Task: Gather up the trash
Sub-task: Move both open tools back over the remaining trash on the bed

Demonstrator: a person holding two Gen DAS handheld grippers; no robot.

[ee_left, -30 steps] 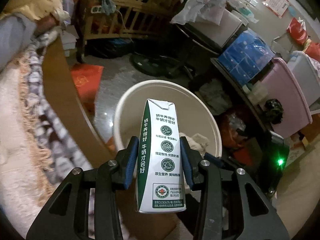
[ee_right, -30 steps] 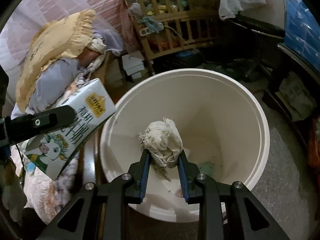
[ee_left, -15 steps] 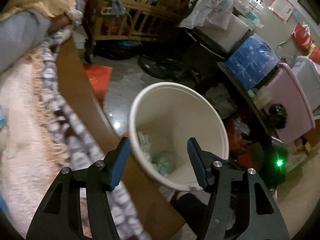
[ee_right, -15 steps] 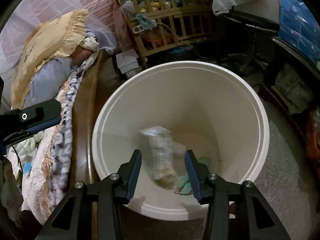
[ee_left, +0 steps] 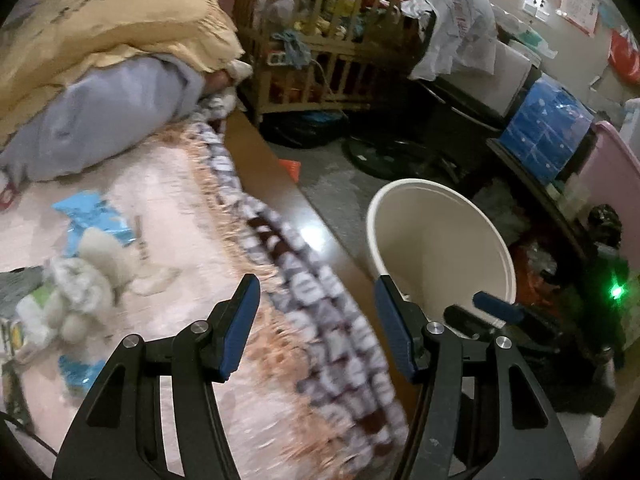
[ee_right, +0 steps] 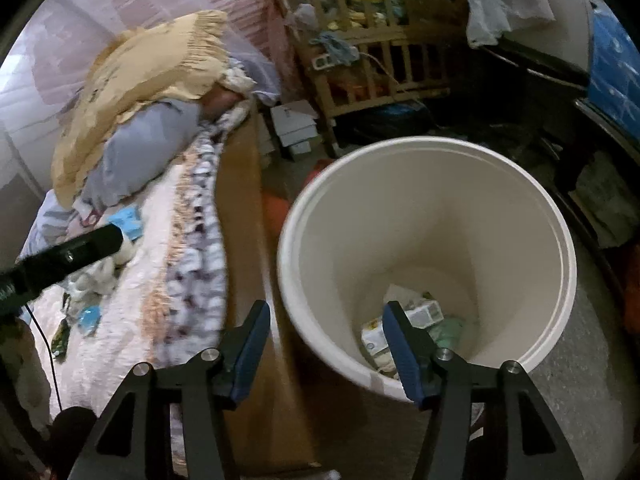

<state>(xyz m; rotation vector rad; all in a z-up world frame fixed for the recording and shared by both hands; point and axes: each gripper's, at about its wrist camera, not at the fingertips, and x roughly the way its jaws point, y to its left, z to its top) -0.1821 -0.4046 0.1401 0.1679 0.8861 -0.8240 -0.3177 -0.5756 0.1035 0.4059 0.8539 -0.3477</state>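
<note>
The cream bucket (ee_right: 424,148) stands on the floor beside the bed; a white milk carton (ee_right: 416,314) and a pale green wad (ee_right: 452,328) lie at its bottom. My right gripper (ee_right: 326,314) hangs over the bucket's near left rim, its jaws opening with nothing between them. My left gripper (ee_left: 316,292) is open and empty above the bed's fringed blanket edge, with the bucket (ee_left: 374,220) to its right. On the bed lie crumpled tissues (ee_left: 80,280) and a blue wrapper (ee_left: 94,216). In the right wrist view the left gripper (ee_right: 68,254) shows as a dark bar over that trash (ee_right: 96,276).
A yellow pillow (ee_left: 120,20) and a grey-blue one (ee_left: 112,120) lie at the head of the bed. The wooden bed rail (ee_right: 240,208) runs between the bed and the bucket. Behind stand a wooden crib (ee_left: 320,52), blue packs (ee_left: 544,132) and a pink bin (ee_left: 608,176).
The left gripper let go of the milk carton and swung left over the bed. The right gripper released the tissue wad into the bucket and shifted left; both items now lie inside.
</note>
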